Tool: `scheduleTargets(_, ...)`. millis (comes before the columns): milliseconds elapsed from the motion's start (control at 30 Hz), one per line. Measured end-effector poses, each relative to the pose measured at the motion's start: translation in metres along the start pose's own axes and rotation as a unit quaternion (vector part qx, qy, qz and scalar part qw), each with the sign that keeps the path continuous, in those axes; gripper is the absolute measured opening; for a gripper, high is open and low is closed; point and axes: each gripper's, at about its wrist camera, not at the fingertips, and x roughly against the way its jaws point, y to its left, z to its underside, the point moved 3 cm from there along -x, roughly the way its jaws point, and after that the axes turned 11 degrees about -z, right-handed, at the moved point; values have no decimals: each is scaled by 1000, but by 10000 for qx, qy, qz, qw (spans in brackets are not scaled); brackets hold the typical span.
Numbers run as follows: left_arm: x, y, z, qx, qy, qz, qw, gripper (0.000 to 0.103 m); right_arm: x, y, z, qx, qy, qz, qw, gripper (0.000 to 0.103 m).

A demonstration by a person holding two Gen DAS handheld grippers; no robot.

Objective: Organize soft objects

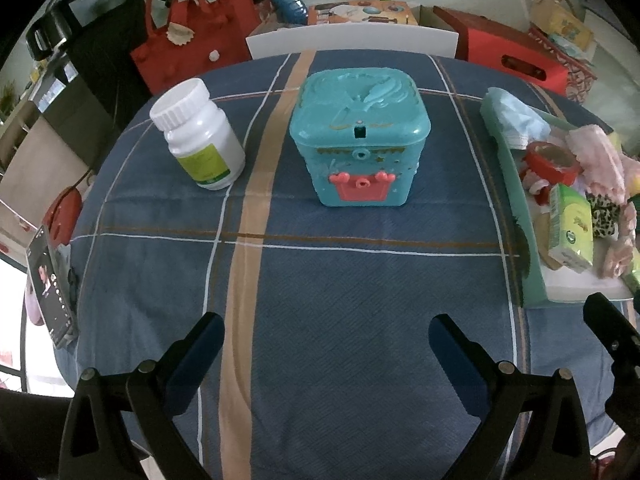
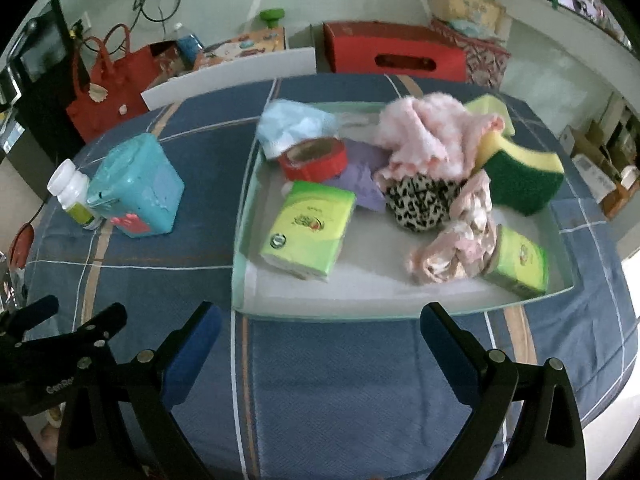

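1. Left gripper (image 1: 324,336) hangs released, jaws wide and empty, over the plaid tablecloth (image 1: 320,280).
2. Right gripper (image 2: 320,326) is likewise spread, holding nothing.
3. At its 12 o'clock, the tray (image 2: 360,304) holds the soft things: pink cloth (image 2: 424,136), sponge (image 2: 520,176), tissue pack (image 2: 308,232).
4. The teal box (image 1: 360,136) stands at the left gripper's 12 o'clock, the white bottle (image 1: 198,136) at 11.
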Motion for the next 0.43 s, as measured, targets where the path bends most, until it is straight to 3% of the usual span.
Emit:
scheduleTargets(133, 2, 4, 0, 31, -7, 45, 10000, 103, -6, 3, -1, -51, 104, -251, 9996, 100)
scheduleTargets(233, 1, 7, -3, 54, -13, 75, 10000, 103, 2, 7, -4, 211, -178, 294, 9992, 100)
scheduleTargets(333, -2, 9, -4, 31, -12, 85, 10000, 103, 13, 12, -5, 246, -434, 234, 9985, 100)
scheduleTargets(433, -2, 10, -5, 47, -14, 82, 10000, 103, 12, 12, -4, 288, -400, 491, 9976, 100)
